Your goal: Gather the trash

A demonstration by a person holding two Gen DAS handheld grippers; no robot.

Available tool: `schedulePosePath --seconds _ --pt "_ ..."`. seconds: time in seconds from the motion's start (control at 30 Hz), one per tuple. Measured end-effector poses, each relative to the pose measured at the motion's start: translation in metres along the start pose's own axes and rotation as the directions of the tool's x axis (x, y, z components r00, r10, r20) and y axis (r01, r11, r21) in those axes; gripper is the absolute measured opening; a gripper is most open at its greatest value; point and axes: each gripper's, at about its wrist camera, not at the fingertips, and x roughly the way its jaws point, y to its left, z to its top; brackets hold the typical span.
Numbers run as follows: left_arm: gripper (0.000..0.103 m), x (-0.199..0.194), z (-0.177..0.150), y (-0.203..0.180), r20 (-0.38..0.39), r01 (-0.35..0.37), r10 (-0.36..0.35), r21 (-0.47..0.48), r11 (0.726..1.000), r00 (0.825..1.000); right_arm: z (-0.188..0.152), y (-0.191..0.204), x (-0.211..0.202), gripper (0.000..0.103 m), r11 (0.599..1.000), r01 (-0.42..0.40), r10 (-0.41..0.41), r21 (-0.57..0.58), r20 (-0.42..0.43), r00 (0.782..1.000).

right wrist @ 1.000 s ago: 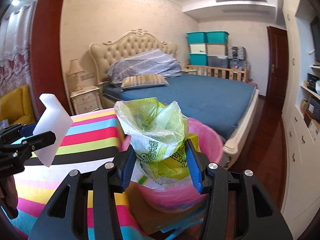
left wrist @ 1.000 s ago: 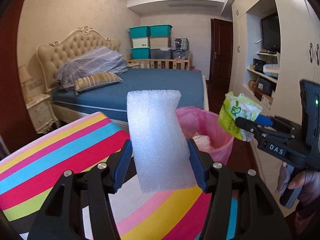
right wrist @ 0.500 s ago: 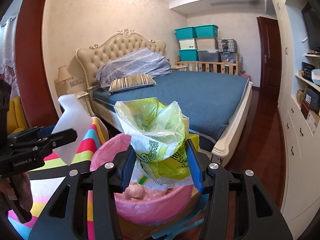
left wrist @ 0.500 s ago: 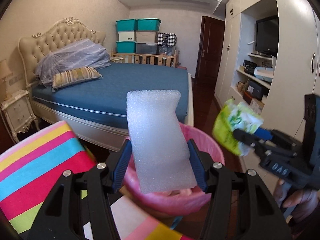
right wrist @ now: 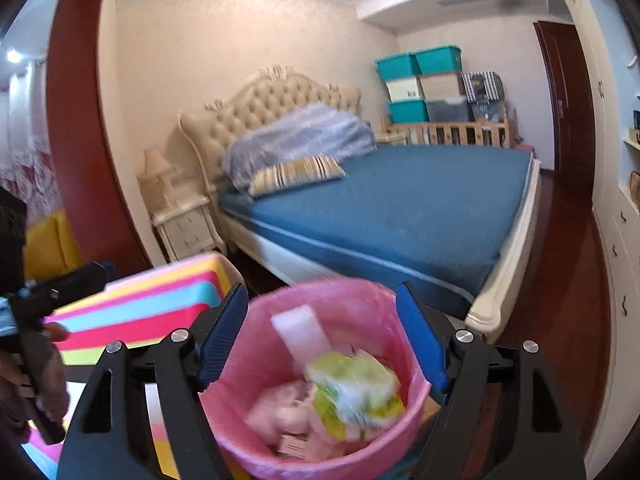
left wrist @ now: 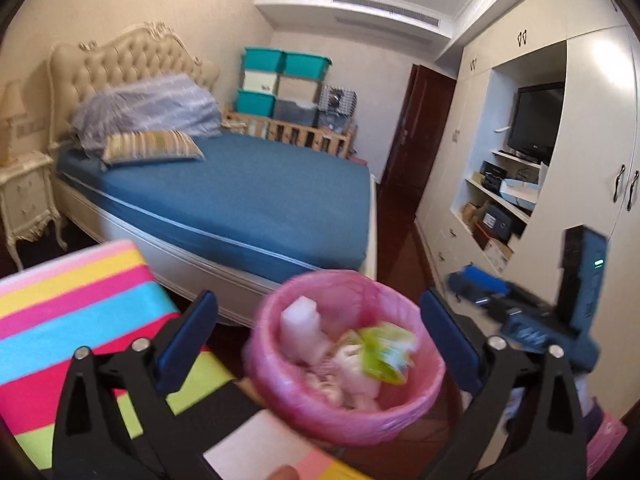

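A pink-lined trash bin [left wrist: 420, 408] stands on the floor beside the striped table; it also shows in the right wrist view [right wrist: 256, 344]. Inside lie a white foam block [left wrist: 298, 330], a green-and-yellow plastic bag [left wrist: 386, 356] and pale crumpled trash. In the right wrist view the foam [right wrist: 304, 334] and the bag [right wrist: 354, 390] lie in the bin too. My left gripper [left wrist: 318, 350] is open and empty above the bin. My right gripper [right wrist: 322, 340] is open and empty above it, and also shows in the left wrist view [left wrist: 476, 284].
A table with a rainbow-striped cloth [left wrist: 76, 308] lies left of the bin. A blue bed [left wrist: 240, 204] stands behind it, with a nightstand [left wrist: 24, 196] at far left. White cupboards and shelves with a TV [left wrist: 536, 124] line the right wall. The floor is dark wood [right wrist: 556, 288].
Both grippers opened over the bin. The foam block left my left gripper and the green bag left my right gripper; both now lie in the bin. Both views tilted down.
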Motion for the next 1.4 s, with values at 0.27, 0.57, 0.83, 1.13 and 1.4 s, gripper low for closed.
schedulePosePath --seconds 0.27,0.57,0.83,1.13,1.4 --pt "0.098 -0.095 -0.003 0.003 0.168 -0.225 0.207 0.099 0.969 0.964 0.027 0.057 -0.085 0.085 0.994 0.077 -0.069 -0.084 0.091 0.993" --pt "0.098 -0.168 -0.025 -0.021 0.231 -0.26 0.222 0.148 0.954 0.947 0.005 0.129 -0.148 0.085 0.942 0.289 -0.265 -0.169 0.151 0.952" --pt "0.098 -0.181 -0.076 -0.014 0.158 -0.207 0.187 0.122 0.971 0.97 -0.061 0.149 -0.159 0.085 0.948 0.306 -0.299 -0.088 0.084 0.951" --pt "0.098 -0.171 -0.099 -0.001 0.12 -0.224 0.21 0.121 0.967 0.97 -0.081 0.171 -0.137 0.085 0.944 0.287 -0.285 -0.163 0.04 0.958" --pt "0.098 -0.156 -0.108 0.004 0.091 -0.243 0.233 0.123 0.962 0.968 -0.093 0.17 -0.129 0.085 0.939 0.298 -0.3 -0.174 0.014 0.954"
